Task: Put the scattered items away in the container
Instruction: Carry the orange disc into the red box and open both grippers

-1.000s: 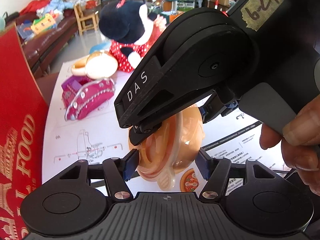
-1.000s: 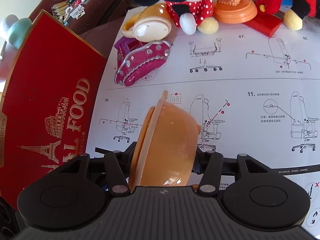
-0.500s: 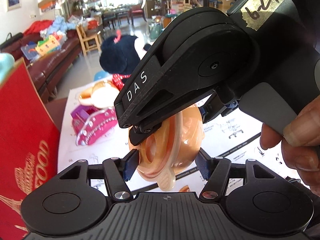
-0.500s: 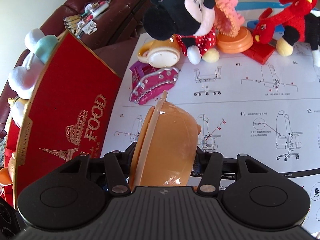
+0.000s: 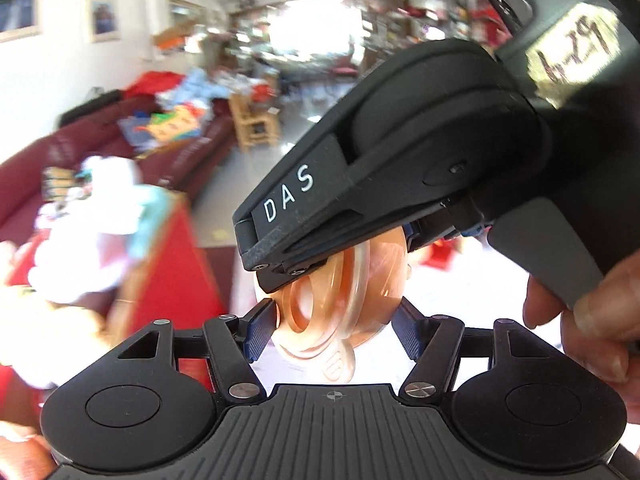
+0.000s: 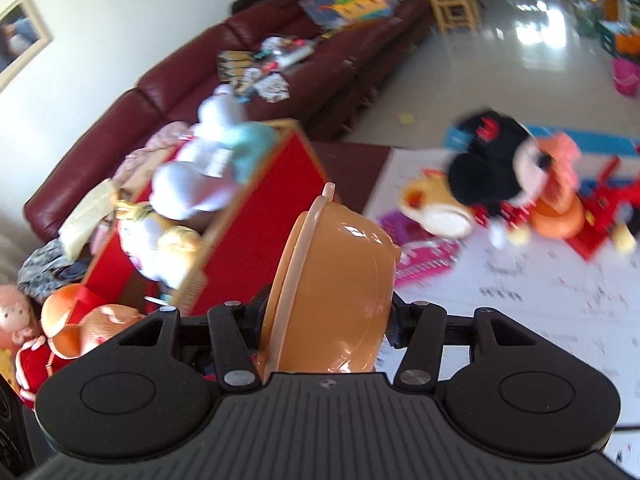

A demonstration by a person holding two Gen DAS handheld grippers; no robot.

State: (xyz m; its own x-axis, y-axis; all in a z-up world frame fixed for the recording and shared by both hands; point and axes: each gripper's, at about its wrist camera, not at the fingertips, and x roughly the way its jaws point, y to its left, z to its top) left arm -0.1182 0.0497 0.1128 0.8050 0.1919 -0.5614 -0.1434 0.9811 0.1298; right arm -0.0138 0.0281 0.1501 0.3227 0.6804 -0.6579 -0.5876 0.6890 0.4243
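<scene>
Step in hand, as I read it: carry phase. The orange toy bowl [image 6: 332,280] is off the worktop and held in the air just right of the red box [image 6: 256,216], which is the container and already has plush toys [image 6: 192,184] piled in it. Both claws look to be on the same bowl. Right claw [image 6: 326,322] is narrowed onto it w/ pads at rim side and base side, bowl tipped on edge, rim to the left. Left claw [image 5: 332,330] brackets the bowl [image 5: 340,300] from the other side: left pad at or v. near the rim, right pad close to the body, but can't tell if it really pinches, so grip state unclear. Right claw body fills the upper right of the left view, person's right hand [image 5: 592,328] wrapped round its handle. Both claws aim roughly level, slightly down, crossing each other over the bowl. Next move calls for: shift left until the bowl is over the box opening, find a gap among the plush, lower, then spread pads. Risk: bowl on edge could roll off the heap. Still out on the paper sheet [image 6: 540,304]: Minnie plush [image 6: 492,168], pink toy [image 6: 420,256], a cup-like toy [image 6: 436,208], red bits far right.
</scene>
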